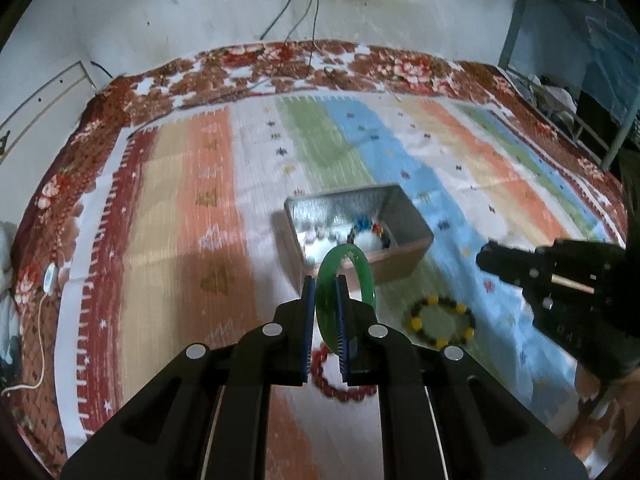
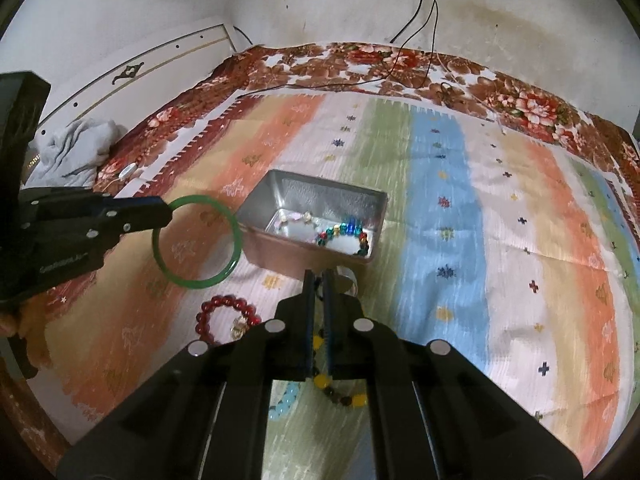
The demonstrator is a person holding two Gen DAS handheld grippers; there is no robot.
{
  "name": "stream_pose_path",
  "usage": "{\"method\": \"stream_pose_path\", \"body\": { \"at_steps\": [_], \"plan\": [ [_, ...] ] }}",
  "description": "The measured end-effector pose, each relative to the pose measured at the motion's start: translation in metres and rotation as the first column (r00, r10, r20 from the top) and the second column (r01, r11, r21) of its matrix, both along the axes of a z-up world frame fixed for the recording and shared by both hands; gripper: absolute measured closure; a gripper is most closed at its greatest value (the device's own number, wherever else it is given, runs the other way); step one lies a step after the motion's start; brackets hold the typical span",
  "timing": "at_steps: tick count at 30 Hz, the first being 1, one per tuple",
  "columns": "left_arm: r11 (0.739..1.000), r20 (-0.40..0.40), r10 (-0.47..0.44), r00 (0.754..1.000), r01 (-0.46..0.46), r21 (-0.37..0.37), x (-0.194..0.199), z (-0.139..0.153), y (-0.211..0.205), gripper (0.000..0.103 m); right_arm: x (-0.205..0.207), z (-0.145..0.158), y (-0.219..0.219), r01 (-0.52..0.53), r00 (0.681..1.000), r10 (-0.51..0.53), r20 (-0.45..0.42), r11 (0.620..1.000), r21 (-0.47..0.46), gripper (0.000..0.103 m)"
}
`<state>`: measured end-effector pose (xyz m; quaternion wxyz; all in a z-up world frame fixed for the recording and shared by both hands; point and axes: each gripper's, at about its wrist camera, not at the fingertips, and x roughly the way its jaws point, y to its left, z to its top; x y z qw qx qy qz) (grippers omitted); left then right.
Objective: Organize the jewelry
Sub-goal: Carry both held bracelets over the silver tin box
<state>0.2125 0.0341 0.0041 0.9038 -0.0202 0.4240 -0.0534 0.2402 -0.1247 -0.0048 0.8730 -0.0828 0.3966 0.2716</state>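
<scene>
Green and glassy, the bangle [image 1: 345,280] stands on edge between the blue pads of the left gripper [image 1: 325,280], whose jaws are pinched tight onto its rim; in the right wrist view the same bangle [image 2: 198,240] hangs from the gripper tip, off the striped mat [image 1: 168,208]. Just beyond the left gripper's fingertips sits the metal tin [image 1: 412,220], open on top, with a multicoloured bead bracelet [image 1: 378,232] and some pale beads lying inside. Below and to the right of the left gripper a yellow-and-dark bead bracelet [image 1: 442,322] lies flat on the mat, and a red bead bracelet [image 1: 340,384] lies under the gripper's fingers. The right gripper [image 2: 319,280] has its jaws drawn nearly together, with a small silvery ring [image 2: 347,280] at their tips; whether the ring is actually gripped I cannot tell. The tin is just ahead of the right gripper too, the red bracelet to its lower left.
</scene>
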Motion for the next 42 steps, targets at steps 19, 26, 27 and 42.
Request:
{"method": "stream_pose_path", "body": {
  "at_steps": [19, 26, 27, 42],
  "plan": [
    [0.997, 0.031, 0.047, 0.998, -0.045, -0.068, 0.053, 0.0, 0.003, 0.094, 0.056, -0.008, 0.008, -0.011, 1.0, 0.012, -0.012, 0.998, 0.063, 0.098],
    [0.998, 0.036, 0.053, 0.998, -0.052, -0.045, 0.06, 0.0, 0.0, 0.094, 0.07, -0.012, 0.014, -0.032, 0.999, 0.034, -0.033, 0.997, 0.068, 0.098],
    [0.998, 0.035, 0.053, 0.998, -0.051, -0.045, 0.06, 0.0, 0.0, 0.094, 0.071, -0.012, 0.015, -0.034, 0.999, 0.036, -0.034, 0.997, 0.068, 0.098],
    [0.998, -0.021, 0.046, 0.999, -0.047, -0.042, 0.081, -0.015, -0.002, 0.093, 0.089, -0.02, 0.02, -0.028, 0.998, 0.032, -0.059, 0.998, 0.06, 0.098]
  ]
}}
